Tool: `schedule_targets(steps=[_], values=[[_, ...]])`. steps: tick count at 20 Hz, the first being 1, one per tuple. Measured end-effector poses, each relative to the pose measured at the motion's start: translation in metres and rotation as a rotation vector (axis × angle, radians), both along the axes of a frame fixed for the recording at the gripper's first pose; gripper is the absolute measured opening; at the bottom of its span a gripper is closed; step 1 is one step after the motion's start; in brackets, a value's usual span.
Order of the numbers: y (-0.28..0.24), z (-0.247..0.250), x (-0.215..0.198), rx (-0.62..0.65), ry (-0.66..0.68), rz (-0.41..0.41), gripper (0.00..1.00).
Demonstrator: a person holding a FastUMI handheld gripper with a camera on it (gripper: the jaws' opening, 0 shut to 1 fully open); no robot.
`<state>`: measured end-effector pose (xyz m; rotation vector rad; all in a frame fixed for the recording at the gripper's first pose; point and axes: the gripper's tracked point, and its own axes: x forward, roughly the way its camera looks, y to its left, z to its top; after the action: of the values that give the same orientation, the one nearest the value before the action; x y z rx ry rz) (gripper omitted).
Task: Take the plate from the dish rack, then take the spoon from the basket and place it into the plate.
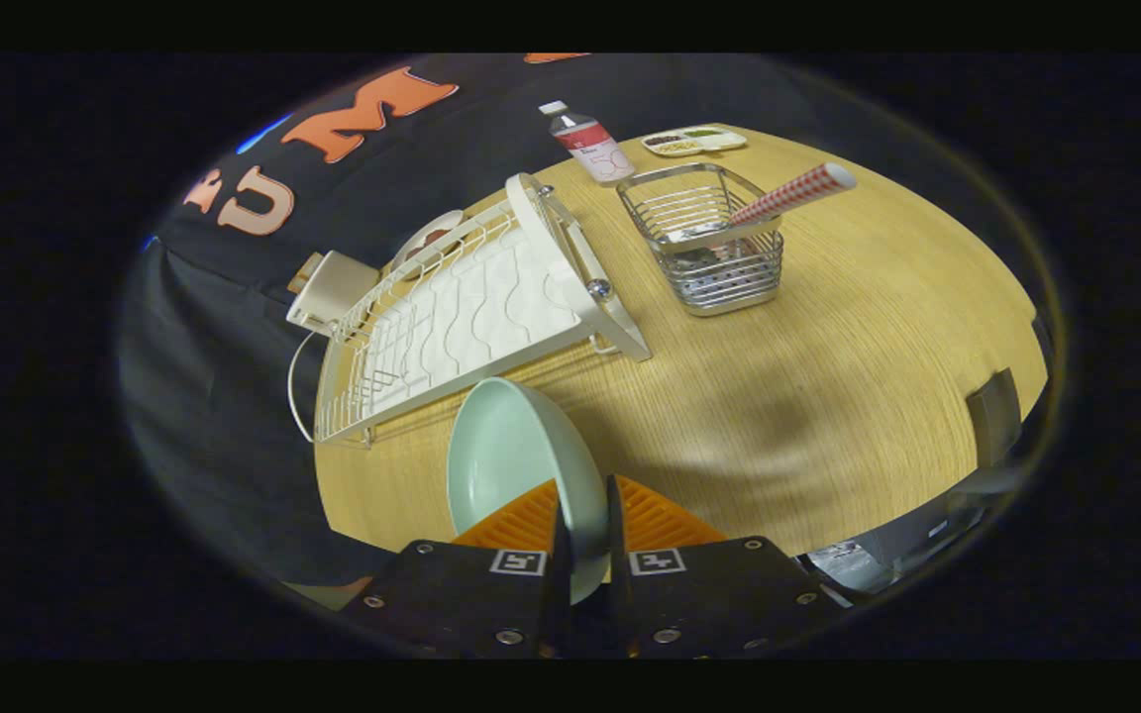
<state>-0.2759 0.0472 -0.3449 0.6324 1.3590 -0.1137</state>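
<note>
The plate (516,451), pale green, stands on edge between the fingers of the hand-held gripper (585,525), which are clamped on its rim, one on each face, holding it above the wooden bench (828,396) just in front of the white dish rack (471,312). Beyond and beside the rack, the wire basket (714,248) stands on the bench with the spoon (778,203) in it, its checked handle leaning out over the rim. Further back stand a bottle (585,144) and a small tray (694,141).
</note>
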Motion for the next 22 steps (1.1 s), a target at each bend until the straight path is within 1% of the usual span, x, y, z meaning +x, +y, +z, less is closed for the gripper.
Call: schedule_targets(steps=[2,5,6,7,8,10,12,13,14,16,20,22], values=[[-0.006,-0.008,0.000,-0.020,0.013,0.001,0.19],[-0.015,-0.016,0.003,-0.061,0.011,0.000,0.25],[-0.017,-0.018,0.005,-0.067,0.008,0.005,0.23],[-0.015,-0.018,0.005,-0.055,0.001,0.006,0.23],[-0.015,-0.016,0.008,-0.046,-0.013,-0.001,0.26],[-0.027,-0.013,0.021,-0.076,-0.077,-0.036,0.32],[-0.041,-0.003,0.038,-0.114,-0.178,-0.068,0.41],[-0.048,0.003,0.045,-0.140,-0.224,-0.072,0.43],[-0.056,0.006,0.050,-0.175,-0.259,-0.067,0.50],[-0.072,0.012,0.058,-0.241,-0.315,-0.055,0.55],[-0.098,0.029,0.074,-0.368,-0.419,-0.029,0.57],[-0.110,0.030,0.077,-0.430,-0.438,-0.013,0.57]])
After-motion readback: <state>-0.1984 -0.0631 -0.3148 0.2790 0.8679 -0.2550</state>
